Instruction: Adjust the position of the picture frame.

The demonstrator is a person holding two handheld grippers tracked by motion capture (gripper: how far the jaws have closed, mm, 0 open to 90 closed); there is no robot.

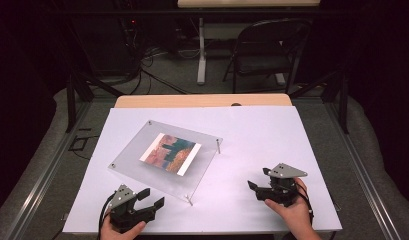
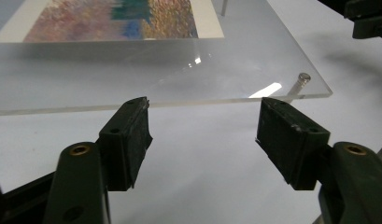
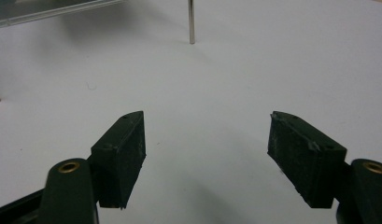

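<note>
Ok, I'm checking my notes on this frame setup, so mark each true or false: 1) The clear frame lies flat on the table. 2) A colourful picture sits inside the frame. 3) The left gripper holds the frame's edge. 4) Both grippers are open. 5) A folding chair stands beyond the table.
1) False: the clear frame stands raised above the white table on thin metal legs.
2) True: the picture shows under the clear sheet.
3) False: the left gripper is open, just short of the edge.
4) True: the right gripper is empty too.
5) True: the chair stands behind the table.
</note>
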